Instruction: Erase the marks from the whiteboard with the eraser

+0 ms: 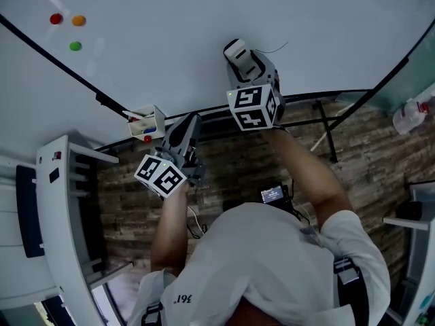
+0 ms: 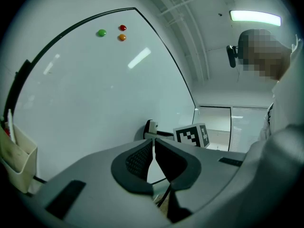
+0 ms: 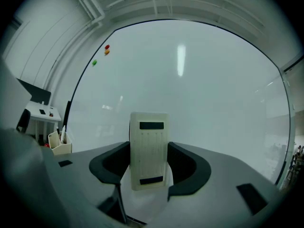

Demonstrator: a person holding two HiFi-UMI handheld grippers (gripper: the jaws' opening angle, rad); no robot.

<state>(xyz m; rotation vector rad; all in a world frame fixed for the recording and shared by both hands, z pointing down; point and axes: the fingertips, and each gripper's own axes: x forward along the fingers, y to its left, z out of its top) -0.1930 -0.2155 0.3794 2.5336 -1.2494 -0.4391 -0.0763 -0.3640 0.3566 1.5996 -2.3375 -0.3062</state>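
- mostly, the whiteboard (image 1: 170, 39) is looking clean: no pen strokes are showing ahead of the right gripper (image 3: 148, 169) in its own view, so i am judging the wiping to be nearly or fully done.
- the right gripper is clamping the eraser (image 3: 148, 148) upright between its jaws, up at the board's lower part; i cannot tell whether it is touching the board.
- just right of that gripper a thin dark line (image 1: 275, 47) is showing; it may be a leftover stroke or only a thread, too faint to tell.
- the left gripper (image 2: 153, 148) is hanging lower, to the left of the right one, with its jaws all but together and gripping nothing.
- far up and left of both grippers a red magnet (image 1: 56, 19), an orange magnet (image 1: 79, 20) and a green magnet (image 1: 75, 45) are sitting on the board; they are not marks to wipe.
- a pen holder (image 1: 146, 122) is hanging on the board's edge just beyond the left gripper, and nothing is blocking the eraser's path.
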